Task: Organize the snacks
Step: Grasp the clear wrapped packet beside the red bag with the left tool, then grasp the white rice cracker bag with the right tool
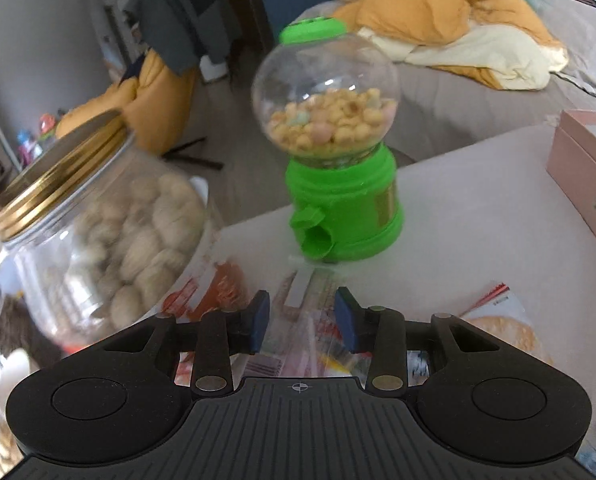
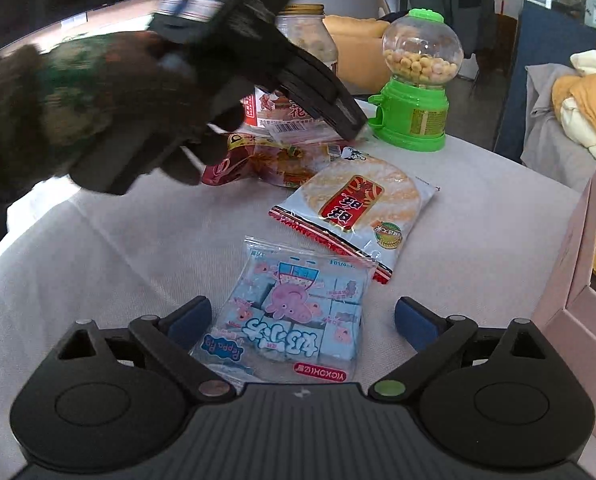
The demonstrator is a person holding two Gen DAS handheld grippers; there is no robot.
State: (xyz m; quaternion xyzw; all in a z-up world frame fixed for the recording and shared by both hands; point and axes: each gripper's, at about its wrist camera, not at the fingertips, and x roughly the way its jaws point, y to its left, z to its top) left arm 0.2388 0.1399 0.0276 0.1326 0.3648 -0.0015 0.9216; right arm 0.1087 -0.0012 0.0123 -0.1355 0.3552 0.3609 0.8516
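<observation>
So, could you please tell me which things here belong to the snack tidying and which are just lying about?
Job: Peppa Pig packet, rice cracker packet, red snack bag, cookie jar, green candy dispenser, pink box.

Lying about: orange bedding, dark jacket.

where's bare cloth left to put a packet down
Bare cloth lies left of the Peppa Pig packet, and more between the rice cracker packet and pink box. Crowded by the green dispenser, where packets pile under the left gripper.
</observation>
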